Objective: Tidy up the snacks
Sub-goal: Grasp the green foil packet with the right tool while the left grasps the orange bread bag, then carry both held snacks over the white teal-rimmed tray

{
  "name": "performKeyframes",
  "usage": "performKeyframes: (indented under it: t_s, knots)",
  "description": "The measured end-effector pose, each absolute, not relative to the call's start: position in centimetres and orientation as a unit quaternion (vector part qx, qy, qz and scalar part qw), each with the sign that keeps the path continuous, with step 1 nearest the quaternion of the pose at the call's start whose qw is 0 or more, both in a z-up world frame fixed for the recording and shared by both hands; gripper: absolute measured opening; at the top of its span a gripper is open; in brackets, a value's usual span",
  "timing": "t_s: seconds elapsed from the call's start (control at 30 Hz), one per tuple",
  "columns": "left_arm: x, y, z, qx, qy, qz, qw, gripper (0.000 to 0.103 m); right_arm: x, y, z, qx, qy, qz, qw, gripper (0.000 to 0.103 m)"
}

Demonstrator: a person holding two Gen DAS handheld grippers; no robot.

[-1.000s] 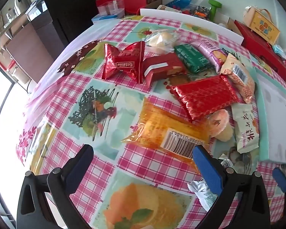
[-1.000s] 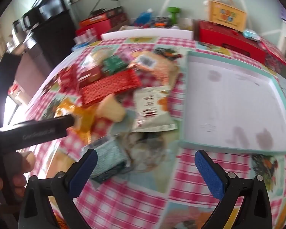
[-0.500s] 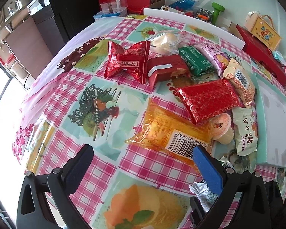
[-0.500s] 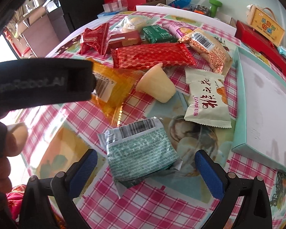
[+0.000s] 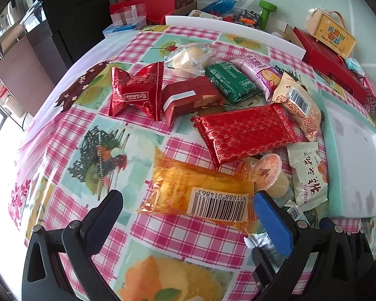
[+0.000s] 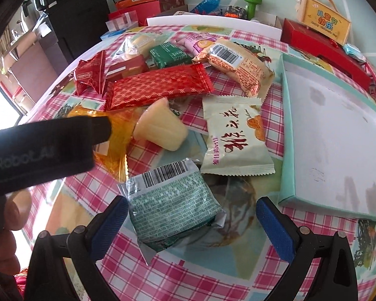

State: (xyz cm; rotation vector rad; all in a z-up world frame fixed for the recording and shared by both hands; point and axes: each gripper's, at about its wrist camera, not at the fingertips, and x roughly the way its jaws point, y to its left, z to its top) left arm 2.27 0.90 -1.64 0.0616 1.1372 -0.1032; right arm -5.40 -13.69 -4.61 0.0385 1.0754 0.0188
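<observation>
Right tongs [image 6: 190, 222] agape around green snack packet [image 6: 171, 207].

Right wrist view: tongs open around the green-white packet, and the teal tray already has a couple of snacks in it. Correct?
Not quite. The right tongs are open around the green-white packet, but the teal tray holds no snacks: the right wrist view shows only its bare, stained white floor. All snacks lie on the tablecloth.

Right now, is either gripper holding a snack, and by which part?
Nothing is held. The left gripper is open in front of the orange packet; the right gripper is open around the green packet, not yet closed on it.
</observation>
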Motion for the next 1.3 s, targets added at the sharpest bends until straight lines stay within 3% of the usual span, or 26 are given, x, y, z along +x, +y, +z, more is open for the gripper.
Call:
performKeyframes:
  t_s: [0.4, 0.6, 0.67, 0.77, 1.3]
  knots:
    - [3.6, 0.2, -3.7, 0.031, 0.563, -0.044, 0.825, 0.103, -4.7, -11.9, -5.2, 0.014, 0.497, 0.027, 0.867, 0.101]
    - [3.9, 0.5, -3.9, 0.027, 0.562, -0.045, 0.826, 0.101, -4.8, -11.6, -4.9, 0.015, 0.487, 0.042, 0.872, 0.083]
    - [3.6, 0.4, -3.8, 0.022, 0.561, -0.054, 0.826, 0.091, -4.8, -11.6, -4.8, 0.015, 0.486, 0.039, 0.873, 0.079]
    - [3.3, -0.3, -3.5, 0.029, 0.561, -0.056, 0.825, 0.085, -4.8, -12.1, -4.7, 0.030, 0.484, 0.039, 0.873, 0.075]
    - [2.6, 0.5, -1.8, 0.012, 0.536, -0.053, 0.842, 0.081, -4.9, -13.4, -3.7, 0.074, 0.477, 0.040, 0.875, 0.059]
